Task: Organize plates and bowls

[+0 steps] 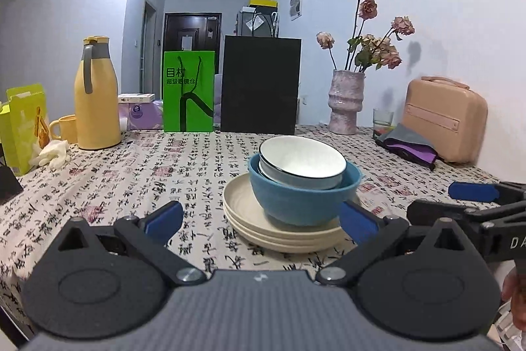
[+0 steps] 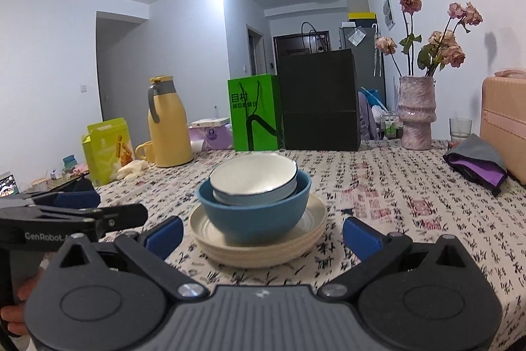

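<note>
White bowl (image 1: 300,162) nested in blue bowl (image 1: 304,194) atop cream plates (image 1: 250,224), table centre, 12 o'clock. Left gripper (image 1: 261,221), right gripper (image 2: 263,237) both spread wide, empty. Stacking looks finished; next, likely withdraw.

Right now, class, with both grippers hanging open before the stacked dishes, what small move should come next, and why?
Probably ease both open grippers back. The white bowl already sits nested, slightly tilted, inside the blue bowl, which rests on the stacked cream plates. Neither the left gripper nor the right gripper holds anything, so the stack looks done.
</note>
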Action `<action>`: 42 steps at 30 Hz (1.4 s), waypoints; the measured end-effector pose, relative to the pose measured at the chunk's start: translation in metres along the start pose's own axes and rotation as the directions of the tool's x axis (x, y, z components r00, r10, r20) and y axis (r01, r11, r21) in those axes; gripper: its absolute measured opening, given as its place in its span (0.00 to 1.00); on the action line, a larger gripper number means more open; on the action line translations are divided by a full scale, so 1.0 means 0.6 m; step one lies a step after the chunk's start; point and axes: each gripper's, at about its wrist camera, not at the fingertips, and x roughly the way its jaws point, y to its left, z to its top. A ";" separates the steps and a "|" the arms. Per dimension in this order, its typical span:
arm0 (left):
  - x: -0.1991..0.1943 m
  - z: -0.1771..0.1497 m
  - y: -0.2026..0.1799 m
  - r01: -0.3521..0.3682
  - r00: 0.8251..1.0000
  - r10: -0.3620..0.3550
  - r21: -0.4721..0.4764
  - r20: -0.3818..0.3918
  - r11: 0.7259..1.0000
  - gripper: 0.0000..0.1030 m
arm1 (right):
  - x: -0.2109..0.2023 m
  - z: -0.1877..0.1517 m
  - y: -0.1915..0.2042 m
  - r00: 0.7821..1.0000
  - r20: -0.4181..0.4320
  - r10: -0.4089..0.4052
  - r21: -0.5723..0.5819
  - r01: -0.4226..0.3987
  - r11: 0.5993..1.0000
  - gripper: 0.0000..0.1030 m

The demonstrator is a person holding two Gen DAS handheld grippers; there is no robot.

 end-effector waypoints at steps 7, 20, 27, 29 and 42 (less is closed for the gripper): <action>-0.029 -0.019 0.002 -0.005 1.000 0.005 -0.013 0.005 1.000 1.00 | -0.022 -0.021 0.005 1.000 -0.019 -0.004 0.000 0.004 1.000 1.00; -0.069 -0.031 -0.005 -0.025 0.999 0.025 0.003 0.040 1.000 1.00 | -0.045 -0.030 0.000 1.000 -0.023 -0.010 0.022 0.011 1.000 1.00; -0.073 -0.034 -0.001 -0.032 0.998 0.032 0.001 0.046 0.999 1.00 | -0.041 -0.029 0.005 1.000 -0.028 -0.005 0.023 0.006 1.000 1.00; -0.075 -0.035 0.000 -0.031 0.998 0.031 0.000 0.047 1.000 1.00 | -0.040 -0.029 0.005 1.000 -0.031 -0.003 0.021 0.003 1.000 1.00; -0.079 -0.037 0.000 -0.032 0.998 0.032 -0.004 0.052 0.999 1.00 | -0.040 -0.031 0.007 0.999 -0.033 0.004 0.014 -0.003 1.000 1.00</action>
